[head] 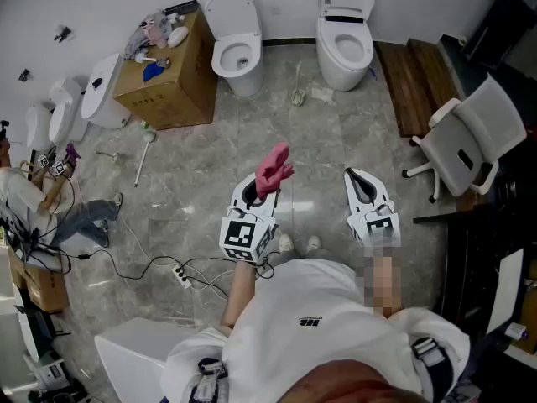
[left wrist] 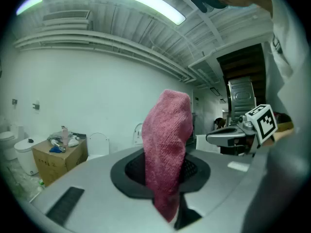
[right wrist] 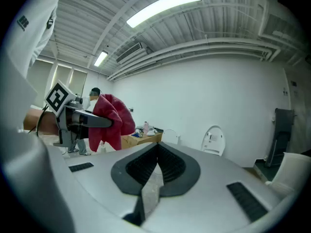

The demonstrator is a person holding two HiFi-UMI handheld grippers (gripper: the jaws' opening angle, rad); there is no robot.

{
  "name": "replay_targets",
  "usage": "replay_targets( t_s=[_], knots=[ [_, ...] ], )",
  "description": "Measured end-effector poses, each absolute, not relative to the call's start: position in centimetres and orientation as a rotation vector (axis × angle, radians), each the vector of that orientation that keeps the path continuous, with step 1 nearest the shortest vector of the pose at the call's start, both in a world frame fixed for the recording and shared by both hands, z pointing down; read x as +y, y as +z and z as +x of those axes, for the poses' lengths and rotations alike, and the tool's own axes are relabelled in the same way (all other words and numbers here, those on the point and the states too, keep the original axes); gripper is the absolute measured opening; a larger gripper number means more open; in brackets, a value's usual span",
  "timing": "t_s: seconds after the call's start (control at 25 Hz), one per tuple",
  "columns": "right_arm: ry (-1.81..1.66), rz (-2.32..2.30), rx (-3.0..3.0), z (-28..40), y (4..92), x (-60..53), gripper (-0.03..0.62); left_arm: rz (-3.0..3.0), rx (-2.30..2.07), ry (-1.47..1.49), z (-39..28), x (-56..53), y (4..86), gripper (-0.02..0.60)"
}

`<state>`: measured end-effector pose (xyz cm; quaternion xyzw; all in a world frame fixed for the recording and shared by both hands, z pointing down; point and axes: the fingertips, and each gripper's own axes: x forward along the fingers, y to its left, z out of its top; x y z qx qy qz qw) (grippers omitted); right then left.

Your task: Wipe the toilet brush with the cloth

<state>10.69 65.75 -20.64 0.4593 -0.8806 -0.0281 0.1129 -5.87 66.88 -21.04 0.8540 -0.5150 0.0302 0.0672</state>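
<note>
While the left claw (head: pixel 256 193) clenches the pink cloth (head: pixel 273 168) upright, the right claw (head: pixel 357 179) is clamped together on nothing. What looks like the toilet brush (head: pixel 298 86) lies on the floor (head: pixel 336 141) well ahead of both claws, between one toilet (head: pixel 237 53) and another toilet (head: pixel 344 40), its handle running toward the wall. The free right claw seems placed to fetch it.

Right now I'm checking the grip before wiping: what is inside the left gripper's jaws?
A pink terry cloth is pinched in the left gripper, standing up above its jaws. The cloth covers the gripping faces; those cannot be seen.
</note>
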Motion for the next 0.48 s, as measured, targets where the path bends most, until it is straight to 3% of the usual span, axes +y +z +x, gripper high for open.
replay_targets(
  t_s=[0.48],
  knots=[
    [-0.039,1.310,-2.670,15.1,-20.7,64.4,-0.003,2.583,-1.610,0.139,-1.1,66.3,-21.2,0.087]
  ],
)
